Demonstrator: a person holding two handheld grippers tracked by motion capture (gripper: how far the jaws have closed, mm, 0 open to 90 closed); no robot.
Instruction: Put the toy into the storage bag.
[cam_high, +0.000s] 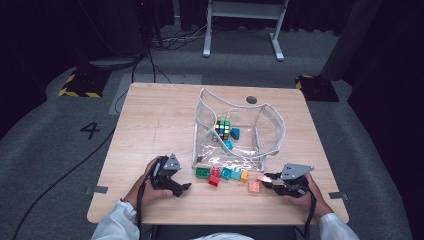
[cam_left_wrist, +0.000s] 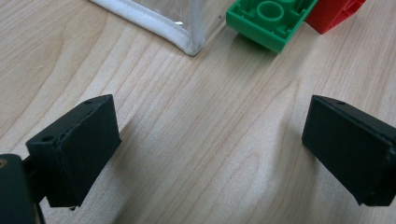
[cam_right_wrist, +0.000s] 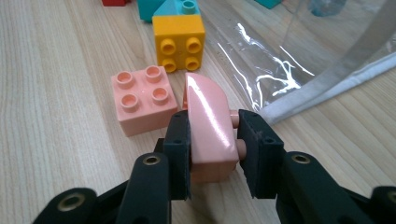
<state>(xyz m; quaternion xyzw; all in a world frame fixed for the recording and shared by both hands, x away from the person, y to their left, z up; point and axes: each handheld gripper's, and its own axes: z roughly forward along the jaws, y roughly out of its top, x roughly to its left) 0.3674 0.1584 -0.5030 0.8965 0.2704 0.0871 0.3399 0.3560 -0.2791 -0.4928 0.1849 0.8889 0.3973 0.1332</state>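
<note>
Right gripper view shows the right gripper (cam_right_wrist: 212, 140) clamping a curved pink brick (cam_right_wrist: 210, 126), while the clear bag (cam_high: 235, 130) holds few and six bricks wait near it.

Rubik's cube (cam_high: 223, 129) inside clear pouch (cam_high: 270, 125)

Plastic toy bricks and a clear vinyl pouch on a pale wooden table.

The table (cam_high: 150, 130) is light wood with visible grain and a smooth, matt finish. The pouch (cam_high: 240, 125) is transparent glossy plastic, wrinkled and glinting, edged with white woven cloth piping. A curved pink brick (cam_right_wrist: 210, 126) is smooth, shiny plastic; at its 10 o'clock a square pink brick (cam_right_wrist: 142, 98), and at 12 o'clock a yellow brick (cam_right_wrist: 180, 42), look semi-gloss. The green brick (cam_left_wrist: 268, 21) is satin plastic. The right gripper (cam_right_wrist: 212, 149) has matt black pads with a slightly rough texture.
</note>
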